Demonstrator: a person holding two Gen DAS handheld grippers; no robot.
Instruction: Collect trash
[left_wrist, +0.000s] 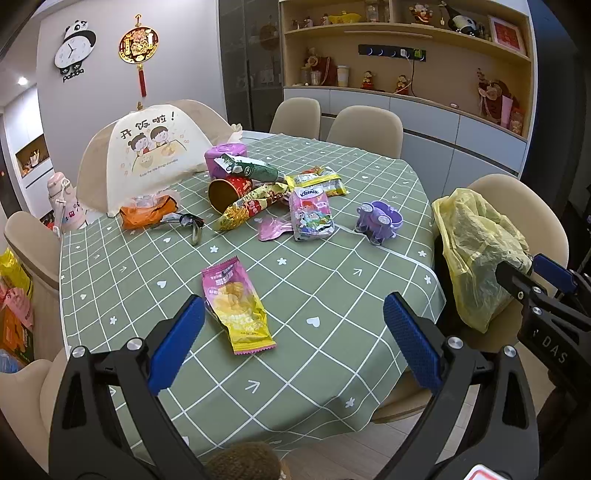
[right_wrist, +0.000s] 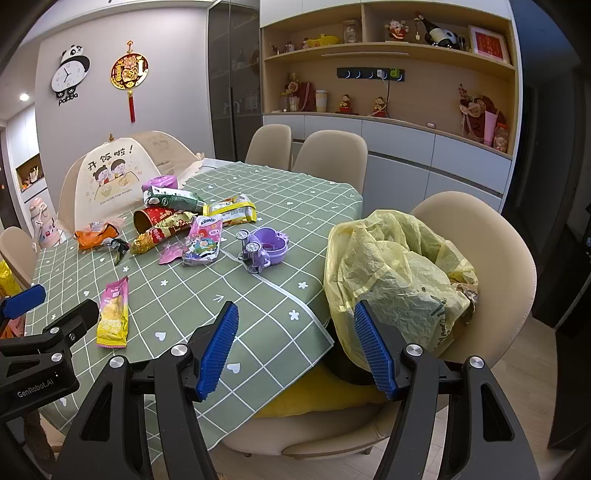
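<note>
Here, left gripper (left_wrist: 293, 343) tilted down toward the table (left_wrist: 332, 295), jaws spread wide and released, nothing between the blue pads (left_wrist: 177, 343); filling the lower part of the left wrist view. Right gripper (right_wrist: 295, 350) likewise angled downward, jaws apart and empty, low in the right wrist view, aimed at the gap between table edge and yellow trash bag (right_wrist: 395, 280).

Lying nearest, just above the left pad in the left wrist view: one pink-and-yellow snack wrapper (left_wrist: 238, 306), flat on the green checked cloth, apart from the rest. Heaped at the frame's centre: one tipped red paper cup (left_wrist: 231, 190), one green packet (left_wrist: 251, 170), one gold-and-red wrapper (left_wrist: 251, 205), one yellow packet (left_wrist: 317, 182), one tissue pack (left_wrist: 310, 216), one purple roll (left_wrist: 225, 155). Left of the heap: one orange wrapper (left_wrist: 147, 212). Right of it: one purple toy (left_wrist: 378, 219). Draped on the chair (right_wrist: 491, 236) at right: one bag, slumped. At upper left: two mesh food covers (left_wrist: 147, 158)
</note>
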